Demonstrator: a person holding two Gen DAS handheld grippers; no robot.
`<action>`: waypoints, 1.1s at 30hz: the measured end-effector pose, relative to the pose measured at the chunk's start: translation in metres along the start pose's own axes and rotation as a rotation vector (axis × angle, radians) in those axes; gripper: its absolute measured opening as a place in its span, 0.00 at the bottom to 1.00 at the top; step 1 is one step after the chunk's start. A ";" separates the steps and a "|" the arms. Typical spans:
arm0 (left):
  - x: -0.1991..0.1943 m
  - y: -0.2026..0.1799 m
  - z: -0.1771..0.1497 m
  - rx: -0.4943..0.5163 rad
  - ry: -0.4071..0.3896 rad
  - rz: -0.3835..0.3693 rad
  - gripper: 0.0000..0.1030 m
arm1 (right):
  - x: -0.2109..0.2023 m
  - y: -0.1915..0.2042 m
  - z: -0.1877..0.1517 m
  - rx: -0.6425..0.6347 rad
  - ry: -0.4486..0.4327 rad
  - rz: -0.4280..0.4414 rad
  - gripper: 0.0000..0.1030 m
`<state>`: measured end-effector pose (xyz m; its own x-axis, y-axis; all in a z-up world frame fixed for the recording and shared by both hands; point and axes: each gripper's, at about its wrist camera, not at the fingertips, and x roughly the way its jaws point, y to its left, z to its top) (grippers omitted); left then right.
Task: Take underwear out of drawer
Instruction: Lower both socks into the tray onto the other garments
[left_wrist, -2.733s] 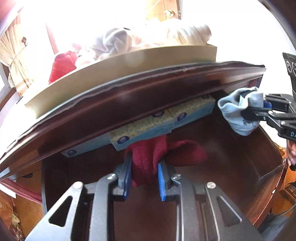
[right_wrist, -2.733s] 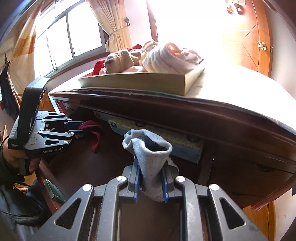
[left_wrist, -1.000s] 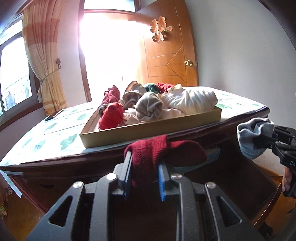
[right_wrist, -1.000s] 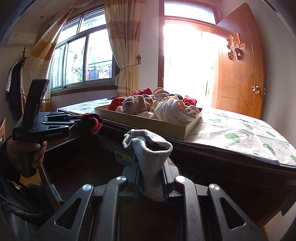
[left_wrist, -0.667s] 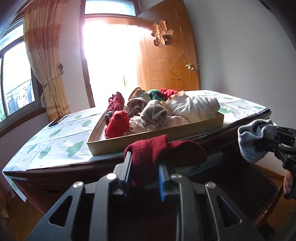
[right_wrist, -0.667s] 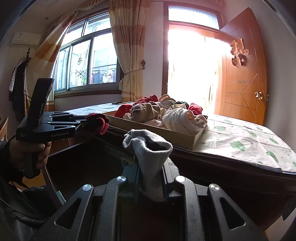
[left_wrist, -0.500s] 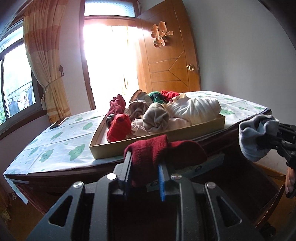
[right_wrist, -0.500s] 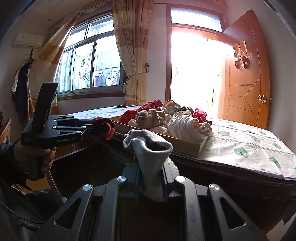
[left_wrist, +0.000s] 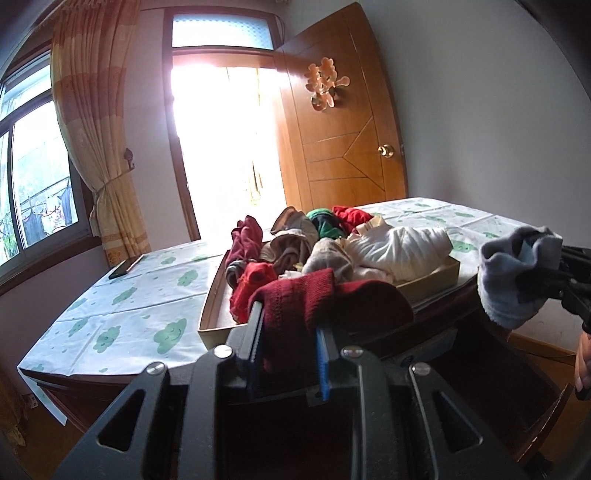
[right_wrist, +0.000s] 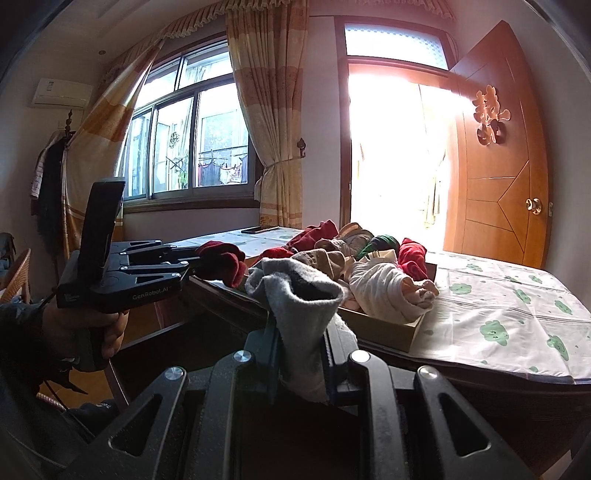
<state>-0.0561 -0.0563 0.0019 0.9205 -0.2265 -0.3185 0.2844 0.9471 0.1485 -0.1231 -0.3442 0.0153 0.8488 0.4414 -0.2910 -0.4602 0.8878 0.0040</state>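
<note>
Left hand-held gripper (left_wrist: 286, 341): clamped on a dark red knitted garment (left_wrist: 295, 306), which bulges above the pads and drapes to the right of them. Right hand-held gripper (right_wrist: 301, 360): clamped on a grey garment (right_wrist: 295, 295), the bulk standing up above the pads with a frayed edge hanging below. Both pieces are held clear of the open drawer (left_wrist: 532, 417), at about the level of the tabletop's near edge.

On the tabletop (left_wrist: 122, 306), covered by a cloud-print cloth, stands a shallow cardboard tray (left_wrist: 432, 282) heaped with rolled garments. A phone (left_wrist: 125, 266) lies near the tabletop's far left corner.

Handling assessment: both garments appear light, soft and fully compliant; neither fragile nor slippery. The knit should grip well against the pads. They will sag and swing freely, so trailing fabric could catch on the tray rim or the tabletop's near edge.

Grip assessment: each piece is pinched through a bunched fold near its middle, which looks secure. A hold on a single loose edge would likely let the fabric slide out.

Drawer contents cannot be determined; its interior is in shadow.
</note>
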 end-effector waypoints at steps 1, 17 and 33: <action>0.000 0.000 0.002 0.002 -0.003 0.000 0.21 | 0.000 0.001 0.002 -0.002 -0.003 0.001 0.20; 0.033 0.014 0.037 0.032 0.016 -0.011 0.21 | 0.031 -0.020 0.058 0.064 0.002 0.016 0.20; 0.093 0.021 0.061 0.036 0.110 -0.017 0.21 | 0.085 -0.057 0.094 0.164 0.069 -0.024 0.20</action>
<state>0.0517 -0.0718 0.0325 0.8810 -0.2138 -0.4220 0.3106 0.9343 0.1751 -0.0002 -0.3449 0.0807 0.8366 0.4146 -0.3581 -0.3867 0.9099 0.1503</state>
